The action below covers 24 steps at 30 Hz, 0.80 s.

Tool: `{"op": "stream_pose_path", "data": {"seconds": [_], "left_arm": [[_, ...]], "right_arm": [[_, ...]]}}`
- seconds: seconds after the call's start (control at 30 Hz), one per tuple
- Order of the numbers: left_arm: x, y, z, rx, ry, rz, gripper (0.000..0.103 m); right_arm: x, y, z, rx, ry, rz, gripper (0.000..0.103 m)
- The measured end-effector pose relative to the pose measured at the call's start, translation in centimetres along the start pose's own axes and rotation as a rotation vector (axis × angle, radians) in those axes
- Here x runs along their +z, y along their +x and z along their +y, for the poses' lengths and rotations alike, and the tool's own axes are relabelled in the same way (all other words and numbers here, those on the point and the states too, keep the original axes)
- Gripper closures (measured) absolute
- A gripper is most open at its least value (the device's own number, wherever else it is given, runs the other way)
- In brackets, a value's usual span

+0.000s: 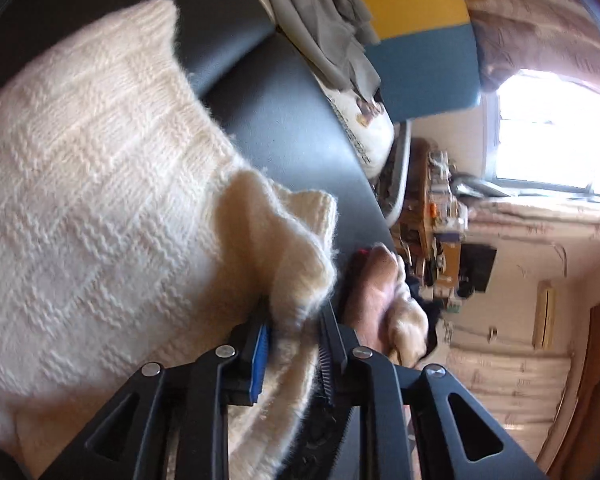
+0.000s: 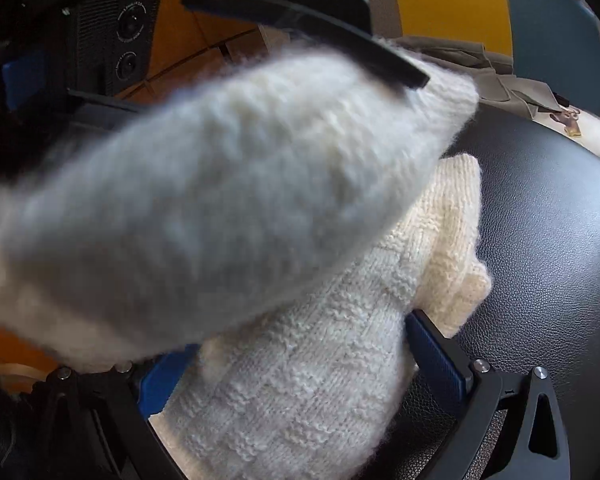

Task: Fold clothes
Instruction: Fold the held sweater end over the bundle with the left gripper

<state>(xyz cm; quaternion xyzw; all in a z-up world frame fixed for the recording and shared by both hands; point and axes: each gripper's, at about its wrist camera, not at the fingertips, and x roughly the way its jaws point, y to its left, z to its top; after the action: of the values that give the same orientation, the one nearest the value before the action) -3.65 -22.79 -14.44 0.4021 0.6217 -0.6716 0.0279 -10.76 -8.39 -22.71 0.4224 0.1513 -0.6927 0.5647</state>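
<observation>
A cream knitted sweater [image 1: 80, 200] lies on a black leather surface [image 1: 284, 120]. My left gripper [image 1: 292, 332] is shut on a bunched fold of the sweater, which bulges up between the blue pads. In the right wrist view the sweater [image 2: 292, 380] fills the gap between the wide-apart fingers of my right gripper [image 2: 300, 364]; the jaws stand open around the knit. A blurred raised part of the sweater [image 2: 204, 200] hangs close to the lens. The left gripper's black body [image 2: 300, 12] shows above it.
Grey clothes [image 1: 324, 28] and a white printed garment [image 1: 368, 128] lie at the far edge of the leather surface. A yellow and blue panel [image 1: 416, 40] stands behind. A bare foot [image 1: 372, 284] shows beyond the surface edge. Cluttered shelves [image 1: 440, 220] and a bright window [image 1: 552, 136] are farther off.
</observation>
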Motion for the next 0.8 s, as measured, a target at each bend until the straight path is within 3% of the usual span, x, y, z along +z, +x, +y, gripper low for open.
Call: {"op": "stream_pose_path", "data": {"seconds": [0.13, 0.27, 0.4, 0.47, 0.57, 0.7, 0.8], "left_arm": [[-0.8, -1.8, -3.0, -0.135, 0.085, 0.087, 0.083], [-1.1, -6.2, -5.7, -0.167, 0.274, 0.062, 0.083], [-0.2, -10.9, -3.3, -0.032, 0.412, -0.066, 0.083], [0.6, -12.5, -0.2, 0.055, 0.418, -0.126, 0.083], [1.5, -13.8, 4.5, 0.149, 0.390, -0.184, 0.083], [1.2, -13.8, 8.3, 0.207, 0.405, -0.229, 0.083], [0.4, -13.1, 9.0, 0.202, 0.463, -0.231, 0.083]], "right_arm": [[-0.4, -1.2, -0.5, 0.000, 0.016, -0.017, 0.000], [-2.6, -3.4, -0.3, -0.033, 0.031, -0.016, 0.001], [-4.8, -6.5, 2.1, -0.061, 0.053, -0.024, 0.001], [-5.4, -8.4, 3.4, -0.051, 0.072, -0.045, 0.001], [-5.0, -11.3, 5.9, 0.036, 0.090, -0.115, 0.007], [-2.9, -11.0, 9.2, 0.162, 0.063, -0.126, 0.032], [-1.5, -9.5, 11.7, 0.205, 0.030, -0.091, 0.032]]}}
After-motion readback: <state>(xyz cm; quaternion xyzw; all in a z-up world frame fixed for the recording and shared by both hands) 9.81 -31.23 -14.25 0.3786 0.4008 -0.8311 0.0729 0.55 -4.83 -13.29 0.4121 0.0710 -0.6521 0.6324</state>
